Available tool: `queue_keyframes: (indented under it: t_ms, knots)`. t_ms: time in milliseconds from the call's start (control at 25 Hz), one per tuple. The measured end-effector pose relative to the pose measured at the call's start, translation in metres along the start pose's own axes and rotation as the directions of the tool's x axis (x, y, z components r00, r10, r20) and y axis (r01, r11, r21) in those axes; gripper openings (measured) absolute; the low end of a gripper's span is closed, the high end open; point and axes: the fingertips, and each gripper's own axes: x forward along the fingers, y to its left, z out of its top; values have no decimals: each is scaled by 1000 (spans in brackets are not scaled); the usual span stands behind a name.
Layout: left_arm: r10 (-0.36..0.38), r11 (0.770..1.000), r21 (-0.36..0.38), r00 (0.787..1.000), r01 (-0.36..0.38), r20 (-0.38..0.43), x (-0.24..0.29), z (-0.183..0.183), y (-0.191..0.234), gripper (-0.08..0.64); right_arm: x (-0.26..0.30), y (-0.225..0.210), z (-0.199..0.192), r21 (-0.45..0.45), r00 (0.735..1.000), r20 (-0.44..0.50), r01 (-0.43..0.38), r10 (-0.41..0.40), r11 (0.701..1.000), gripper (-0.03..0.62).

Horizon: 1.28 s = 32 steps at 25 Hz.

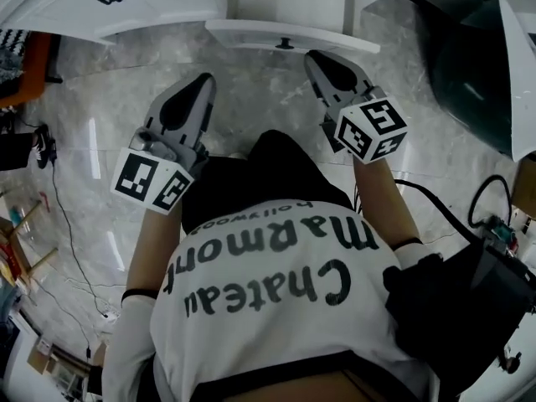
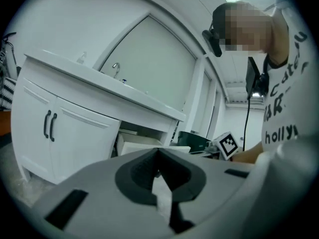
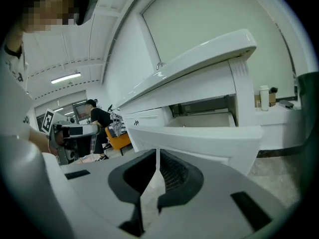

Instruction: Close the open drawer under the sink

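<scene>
While the person looks down on a glossy grey marble floor [image 1: 251, 107], the left gripper [image 1: 199, 86] and the right gripper [image 1: 322, 64] are held out low in front. The fingers of each are pressed together with nothing between them. Black cables [image 1: 63, 216] trail over the floor at the left, and a dark green tub [image 1: 469, 65] sits at the right.

Just ahead of the right gripper is the drawer [image 1: 289, 36]. It is white, with a plain flat front and a small dark knob [image 1: 286, 44], and it is pulled well out of the white cabinet [image 2: 65, 123] under the sink counter. Left of the drawer the cabinet has two shut doors with black handles [image 2: 50, 125], and a chrome tap [image 2: 116, 67] rises from the counter above.

Far off beyond the cabinet are an orange chair [image 3: 119, 139] and another person in black [image 3: 99, 116].
</scene>
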Motion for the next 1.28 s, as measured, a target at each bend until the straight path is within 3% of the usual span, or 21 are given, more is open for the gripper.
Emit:
queue_keyframes:
  t_ms: [200, 400, 520, 840, 1280]
  knots:
    - [-98, 993, 72, 992, 92, 77, 24, -21, 10, 8, 12, -8, -23, -32, 995, 94, -15, 18, 999, 14]
    - [-132, 986, 120, 984, 117, 121, 37, -57, 25, 8, 26, -13, -48, -133, 986, 162, -26, 48, 991, 26]
    - [-122, 989, 101, 985, 109, 124, 39, -77, 31, 8, 31, -14, -54, -158, 982, 180, -31, 59, 987, 115]
    - [-73, 995, 80, 994, 66, 86, 25, -98, 31, 8, 50, -26, -55, -118, 984, 181, 20, 2, 993, 118]
    - [-3, 998, 62, 994, -4, 111, 15, -101, 39, 8, 65, -22, -53, -159, 987, 163, 34, -7, 987, 97]
